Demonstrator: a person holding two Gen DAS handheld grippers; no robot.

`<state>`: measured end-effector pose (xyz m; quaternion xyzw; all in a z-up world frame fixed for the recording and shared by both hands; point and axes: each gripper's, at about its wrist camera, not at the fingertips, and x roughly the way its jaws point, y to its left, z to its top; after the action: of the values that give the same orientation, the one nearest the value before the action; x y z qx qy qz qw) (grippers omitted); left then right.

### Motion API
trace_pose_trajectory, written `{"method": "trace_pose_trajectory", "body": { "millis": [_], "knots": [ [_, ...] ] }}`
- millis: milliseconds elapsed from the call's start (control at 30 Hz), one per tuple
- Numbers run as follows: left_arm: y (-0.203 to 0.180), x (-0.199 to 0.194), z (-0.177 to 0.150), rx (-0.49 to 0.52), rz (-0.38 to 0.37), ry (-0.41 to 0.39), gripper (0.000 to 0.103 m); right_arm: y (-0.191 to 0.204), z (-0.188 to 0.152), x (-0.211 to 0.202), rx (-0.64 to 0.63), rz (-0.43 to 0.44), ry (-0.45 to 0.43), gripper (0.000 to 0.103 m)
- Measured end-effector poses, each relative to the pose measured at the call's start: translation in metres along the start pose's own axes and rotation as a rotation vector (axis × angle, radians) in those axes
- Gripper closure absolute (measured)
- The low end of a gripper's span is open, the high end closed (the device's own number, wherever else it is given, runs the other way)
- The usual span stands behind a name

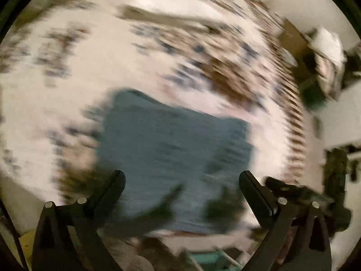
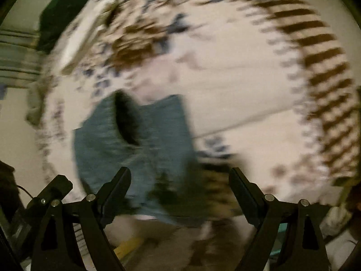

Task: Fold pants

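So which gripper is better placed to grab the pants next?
Marginally left: the folded blue pants fill the space ahead of the open left gripper; they sit off-centre before the open right gripper. Blur limits certainty.

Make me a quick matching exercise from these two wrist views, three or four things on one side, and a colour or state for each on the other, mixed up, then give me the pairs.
Things:
1. pants
2. bedspread
3. left gripper
4. stripes along the bedspread's edge

Colour or state:
A. brown
B. open, holding nothing
C. grey-blue, lying in a compact folded shape
D. pale with a dark blurred pattern

Pairs: 1-C, 2-D, 3-B, 4-A

The right gripper is open too; both views are motion-blurred.
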<state>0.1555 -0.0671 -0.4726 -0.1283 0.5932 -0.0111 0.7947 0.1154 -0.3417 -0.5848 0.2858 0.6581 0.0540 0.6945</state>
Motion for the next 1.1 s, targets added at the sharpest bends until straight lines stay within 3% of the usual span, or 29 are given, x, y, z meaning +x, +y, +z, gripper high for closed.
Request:
{"method": "trace_pose_trajectory", "body": {
  "millis": [100,200,300,333,400,467,600,700,833,933,967,1000,1033,1067,1100],
  "knots": [
    [0.046,0.008,0.001,-0.038,0.139,0.009,0.000,0.026,0.011,0.034,-0.060,0.044,0.039,0.013],
    [0.082,0.019,-0.005,-0.105,0.192,0.045,0.000,0.045,0.024,0.076,-0.084,0.080,0.080,0.012],
    [0.100,0.026,-0.016,-0.127,0.230,0.065,0.000,0.058,0.028,0.103,-0.102,0.012,0.071,0.013],
    [0.100,0.025,-0.019,-0.122,0.243,0.060,0.000,0.062,0.025,0.103,-0.105,-0.002,0.042,0.030],
    [0.097,0.028,-0.019,-0.115,0.239,0.057,0.000,0.072,0.015,0.098,-0.128,-0.024,0.019,0.073],
    [0.095,0.027,-0.021,-0.109,0.225,0.063,0.000,0.079,0.005,0.083,-0.143,-0.025,-0.015,0.088],
    [0.086,0.027,-0.014,-0.092,0.180,0.062,0.000,0.079,-0.017,0.023,-0.111,-0.014,-0.095,0.089],
    [0.078,0.029,-0.009,-0.094,0.135,0.068,0.000,0.057,-0.031,-0.018,-0.052,-0.061,-0.131,0.089],
    [0.058,0.035,-0.001,-0.068,0.071,0.077,0.000,0.010,-0.033,-0.047,0.034,-0.147,-0.169,0.089],
    [0.037,0.054,0.004,-0.020,0.034,0.107,0.000,-0.028,-0.025,-0.040,0.101,-0.189,-0.141,0.086],
    [0.032,0.061,0.006,-0.011,0.023,0.115,0.000,-0.039,-0.019,-0.030,0.121,-0.183,-0.120,0.083],
    [0.027,0.070,0.008,0.000,0.008,0.131,0.000,-0.047,-0.016,-0.022,0.133,-0.152,-0.089,0.071],
    [0.024,0.078,0.010,0.010,0.014,0.147,0.000,-0.054,-0.011,-0.011,0.140,-0.097,-0.035,0.062],
    [0.021,0.084,0.013,0.022,0.028,0.157,0.000,-0.061,-0.005,-0.002,0.164,-0.021,0.016,0.060],
    [0.020,0.088,0.015,0.029,0.022,0.160,0.000,-0.066,-0.003,-0.005,0.186,0.039,0.010,0.054]
  ]
}}
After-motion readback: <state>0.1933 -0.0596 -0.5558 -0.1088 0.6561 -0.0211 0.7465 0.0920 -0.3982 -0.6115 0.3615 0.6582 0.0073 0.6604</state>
